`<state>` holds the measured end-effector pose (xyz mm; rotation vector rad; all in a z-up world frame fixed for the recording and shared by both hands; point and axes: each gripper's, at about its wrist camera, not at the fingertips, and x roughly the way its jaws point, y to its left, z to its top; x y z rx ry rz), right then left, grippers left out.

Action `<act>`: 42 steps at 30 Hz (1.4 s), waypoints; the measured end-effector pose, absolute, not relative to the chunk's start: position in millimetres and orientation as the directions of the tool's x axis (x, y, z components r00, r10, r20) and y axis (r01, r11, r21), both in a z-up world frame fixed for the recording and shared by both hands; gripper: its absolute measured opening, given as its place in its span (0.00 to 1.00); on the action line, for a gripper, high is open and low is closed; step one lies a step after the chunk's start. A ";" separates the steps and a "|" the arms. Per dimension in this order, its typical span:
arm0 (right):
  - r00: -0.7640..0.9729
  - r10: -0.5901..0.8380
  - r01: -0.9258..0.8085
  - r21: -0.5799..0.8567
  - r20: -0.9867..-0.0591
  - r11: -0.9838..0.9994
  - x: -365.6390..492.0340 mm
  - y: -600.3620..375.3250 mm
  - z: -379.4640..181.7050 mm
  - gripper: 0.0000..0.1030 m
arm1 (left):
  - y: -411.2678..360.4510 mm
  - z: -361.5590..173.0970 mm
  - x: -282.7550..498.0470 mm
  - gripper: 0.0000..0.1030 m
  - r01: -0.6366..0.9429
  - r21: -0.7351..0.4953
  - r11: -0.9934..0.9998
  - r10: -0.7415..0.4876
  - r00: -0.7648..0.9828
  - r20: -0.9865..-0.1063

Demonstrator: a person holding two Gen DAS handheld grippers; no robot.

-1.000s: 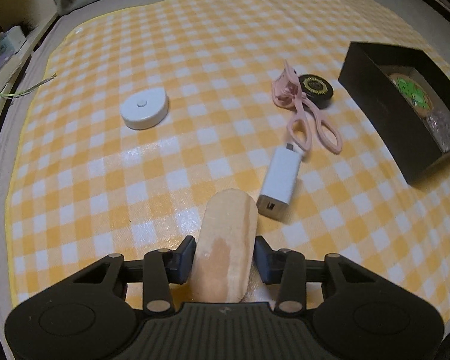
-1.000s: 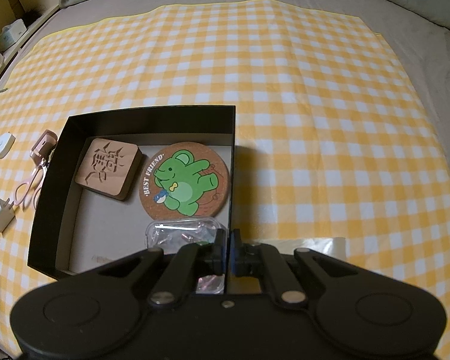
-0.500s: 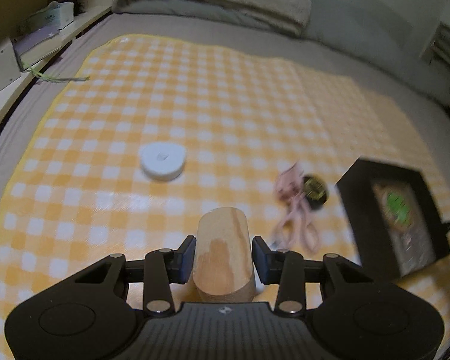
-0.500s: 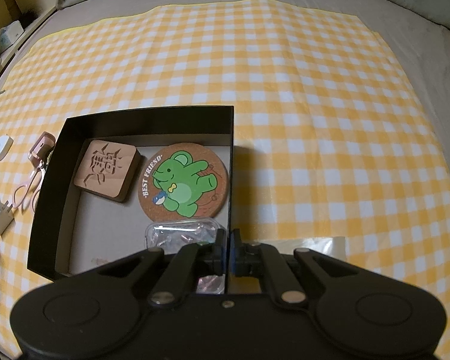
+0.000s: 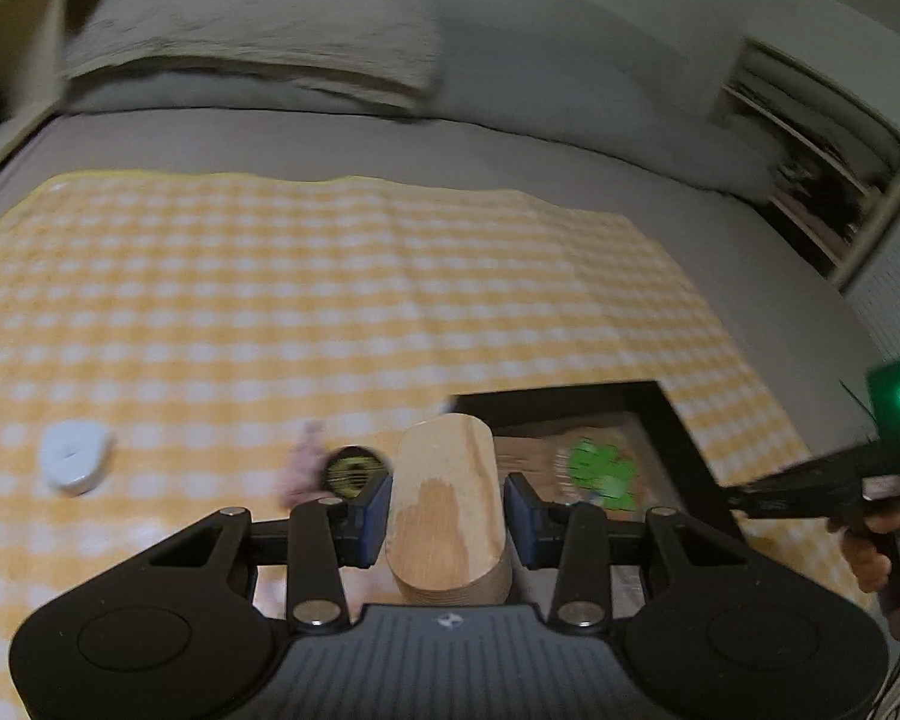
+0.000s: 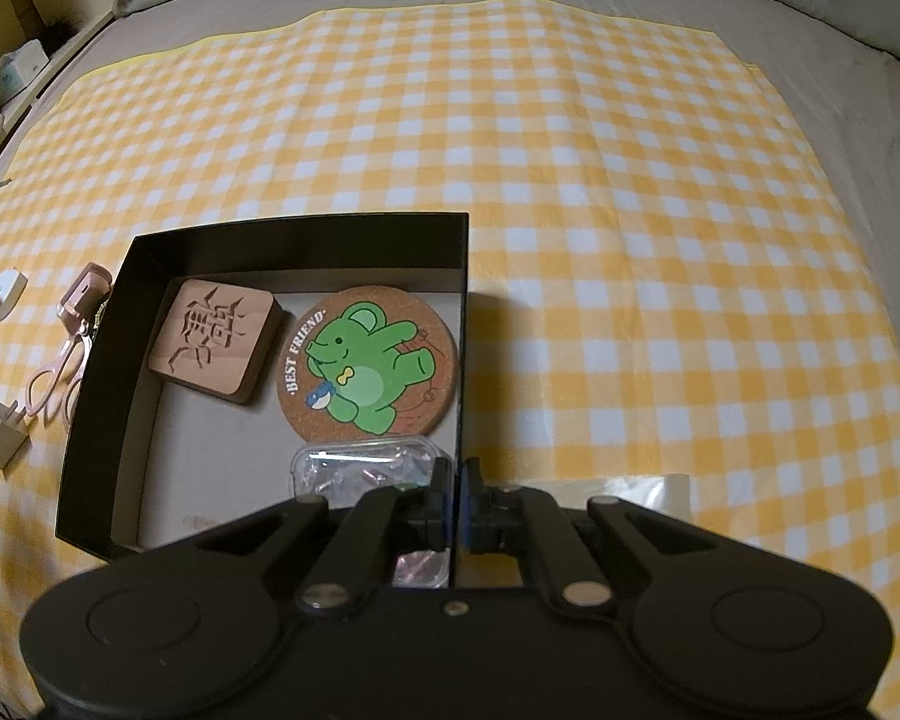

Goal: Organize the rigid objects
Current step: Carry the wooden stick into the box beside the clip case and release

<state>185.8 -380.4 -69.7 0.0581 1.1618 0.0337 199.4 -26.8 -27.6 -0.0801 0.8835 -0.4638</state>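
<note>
Lifted higher now, left gripper [image 5: 446,507] clamped on smooth rounded wooden block [image 5: 447,516], up above the checked cloth [image 5: 330,300]. Blurry at 2 o'clock: black box [image 6: 150,252], partly hidden. Right gripper [image 6: 455,501] pinched tight on box's thin right wall, covering half the clear plastic case [image 6: 360,468].

Rounded wooden block [image 5: 447,507] held lifted, seemingly near the black box [image 5: 678,438].
</note>
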 end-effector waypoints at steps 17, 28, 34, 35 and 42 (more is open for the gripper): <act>0.398 0.052 0.004 0.059 -0.916 0.998 184.4 -375.6 -68.9 0.03 | -155.2 -101.5 211.9 0.40 0.400 -0.163 0.902 -0.316 0.353 -0.881; 0.398 0.055 0.001 0.061 -0.916 0.998 185.1 -377.7 -69.2 0.03 | -172.8 -126.7 217.6 0.41 0.391 -0.169 0.905 -0.293 0.284 -0.913; 0.398 0.055 -0.001 0.059 -0.916 0.998 186.1 -376.6 -69.0 0.03 | -169.6 -124.4 216.8 0.53 0.379 -0.239 0.894 -0.345 0.244 -0.906; 0.398 0.054 -0.002 0.058 -0.916 0.998 185.5 -373.6 -69.1 0.03 | -169.8 -123.8 216.0 0.55 0.381 -0.245 0.892 -0.351 0.241 -0.905; 0.398 0.052 0.000 0.056 -0.916 0.998 185.1 -374.3 -69.2 0.03 | -171.3 -119.7 210.7 0.60 0.379 -0.288 0.880 -0.385 0.211 -0.898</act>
